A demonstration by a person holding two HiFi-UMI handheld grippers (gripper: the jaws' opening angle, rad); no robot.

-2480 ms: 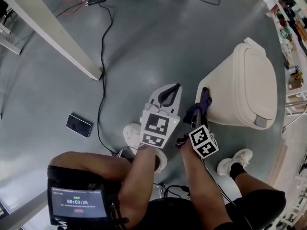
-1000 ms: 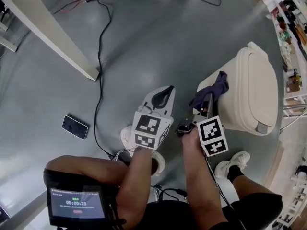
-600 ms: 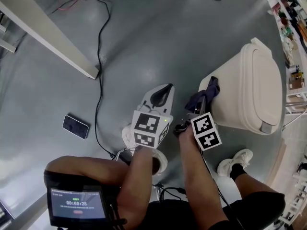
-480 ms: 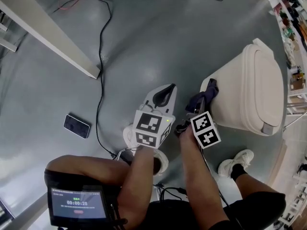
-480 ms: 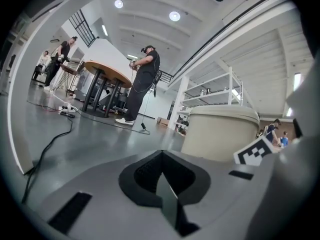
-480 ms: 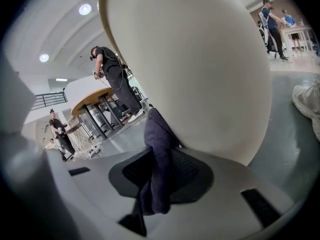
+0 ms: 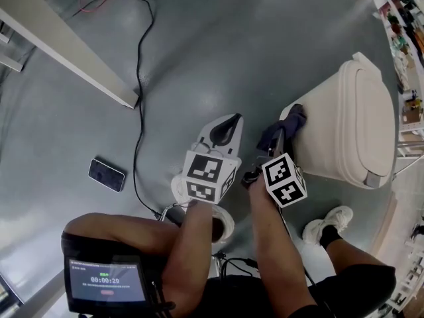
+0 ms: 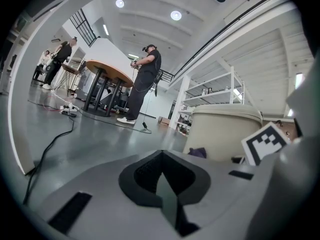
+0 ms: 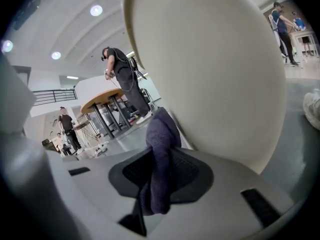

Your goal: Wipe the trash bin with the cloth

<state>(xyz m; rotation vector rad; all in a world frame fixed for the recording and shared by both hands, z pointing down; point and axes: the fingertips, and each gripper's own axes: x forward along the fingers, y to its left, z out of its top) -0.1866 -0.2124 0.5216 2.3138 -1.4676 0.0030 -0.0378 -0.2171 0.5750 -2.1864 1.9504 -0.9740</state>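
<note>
Down on the grey floor (image 7: 199, 52) stands the beige trash bin (image 7: 351, 118), lid shut, with shelving just past it at the picture's right edge. A black cable (image 7: 140, 78) snakes past a white table leg (image 7: 66, 48) towards the person's white shoe (image 7: 326, 221), and a dark phone (image 7: 106, 175) lies well to the left. Nothing sits between the grippers and the bin. The right gripper (image 7: 282, 136) has its jaws clamped on the dark blue cloth (image 7: 283, 127), whose upper end lies against the bin's near side wall. The left gripper (image 7: 229, 123) hovers just beside it, apart from the bin, jaws closed together with nothing between them. Far off, people stand by a round table (image 8: 107, 69).
</note>
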